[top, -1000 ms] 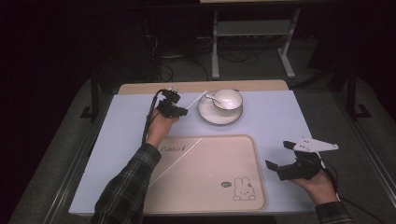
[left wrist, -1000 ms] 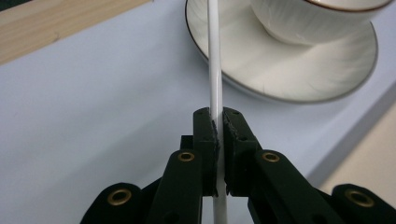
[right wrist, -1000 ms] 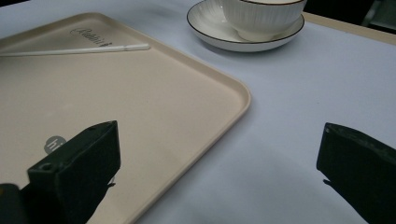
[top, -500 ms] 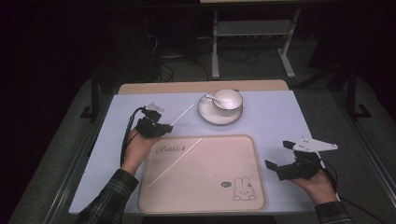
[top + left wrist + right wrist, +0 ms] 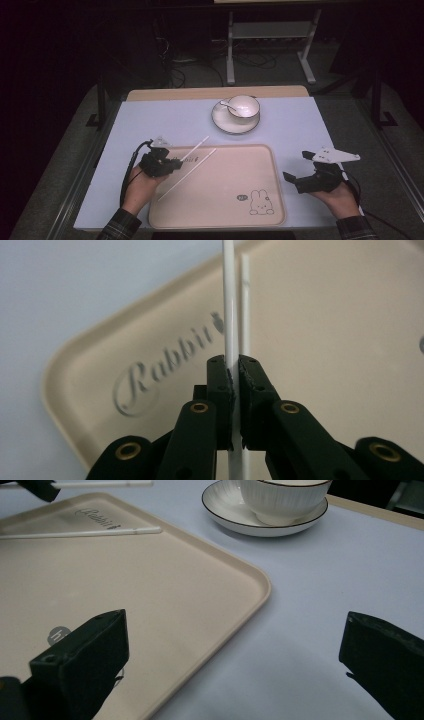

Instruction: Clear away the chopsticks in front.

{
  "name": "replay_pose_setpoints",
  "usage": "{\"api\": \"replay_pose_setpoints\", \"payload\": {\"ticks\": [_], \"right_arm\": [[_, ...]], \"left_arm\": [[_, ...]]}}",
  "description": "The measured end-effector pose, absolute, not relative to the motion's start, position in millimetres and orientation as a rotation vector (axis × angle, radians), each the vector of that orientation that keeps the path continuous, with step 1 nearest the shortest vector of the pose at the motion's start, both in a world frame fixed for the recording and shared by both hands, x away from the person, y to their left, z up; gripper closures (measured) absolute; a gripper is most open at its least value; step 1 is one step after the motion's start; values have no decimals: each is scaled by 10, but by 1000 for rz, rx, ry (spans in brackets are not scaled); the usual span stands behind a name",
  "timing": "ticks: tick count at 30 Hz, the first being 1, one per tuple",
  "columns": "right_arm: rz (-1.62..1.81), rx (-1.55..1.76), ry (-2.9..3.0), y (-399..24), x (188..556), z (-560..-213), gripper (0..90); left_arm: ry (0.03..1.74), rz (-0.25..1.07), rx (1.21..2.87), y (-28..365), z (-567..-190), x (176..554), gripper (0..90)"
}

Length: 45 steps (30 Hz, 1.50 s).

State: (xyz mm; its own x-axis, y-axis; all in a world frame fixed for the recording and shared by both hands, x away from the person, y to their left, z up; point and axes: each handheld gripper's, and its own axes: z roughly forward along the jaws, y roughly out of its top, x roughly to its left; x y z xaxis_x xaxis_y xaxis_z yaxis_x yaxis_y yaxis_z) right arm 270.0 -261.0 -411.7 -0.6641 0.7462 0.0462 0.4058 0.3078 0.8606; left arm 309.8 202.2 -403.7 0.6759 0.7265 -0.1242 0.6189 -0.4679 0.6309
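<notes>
1. We see the left hand-held gripper [image 5: 176, 163] at the near-left corner of the rabbit tray [image 5: 250, 220], whereas a second ago it was up beside the saucer [image 5: 220, 125] and its cup [image 5: 244, 106]; it has come back across the bench [image 5: 150, 120] toward us.
2. Its jaws are pinched nearly together on one white chopstick [image 5: 197, 147]. In the left gripper view the pads clamp the chopstick [image 5: 229, 315] well along its length, and it runs straight on past them.
3. A second chopstick [image 5: 187, 174] lies flat on the tray, slanting from near the "Rabbit" lettering [image 5: 165, 357] toward the near-left edge. It has not shifted over the last second.
4. The carried chopstick now sits just above and almost parallel to the lying one [image 5: 244, 305], so we judge the pair is about to be laid side by side.
5. We judge the next step is to lower and let go.
6. The right hand-held gripper [image 5: 295, 167] rests at the tray's right edge, jaws wide apart and empty, in the same place as before.
</notes>
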Motion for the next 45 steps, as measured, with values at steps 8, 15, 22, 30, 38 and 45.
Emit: {"api": "replay_pose_setpoints", "payload": {"ticks": [8,15,22,30,38,45], "right_arm": [[1296,1030,2221,-2608,2701,-4120,0],[1294,1028,2222,-2616,2711,-4125,0],[1298,1031,2220,-2613,2703,-4120,0],[1297,1030,2221,-2615,2702,-4119,0],[1295,1023,2224,-2607,2708,-4121,0],[1286,1021,2228,-2592,2708,-4124,0]], "left_arm": [[1002,181,2289,1882,-4152,3069,847],[1014,198,2328,1801,-4220,3080,846],[1007,214,2368,1768,-4259,3083,841],[991,232,2360,1745,-4221,3069,820],[879,222,2332,1577,-4130,3217,892],[785,183,2322,1172,-4156,3533,898]]}}
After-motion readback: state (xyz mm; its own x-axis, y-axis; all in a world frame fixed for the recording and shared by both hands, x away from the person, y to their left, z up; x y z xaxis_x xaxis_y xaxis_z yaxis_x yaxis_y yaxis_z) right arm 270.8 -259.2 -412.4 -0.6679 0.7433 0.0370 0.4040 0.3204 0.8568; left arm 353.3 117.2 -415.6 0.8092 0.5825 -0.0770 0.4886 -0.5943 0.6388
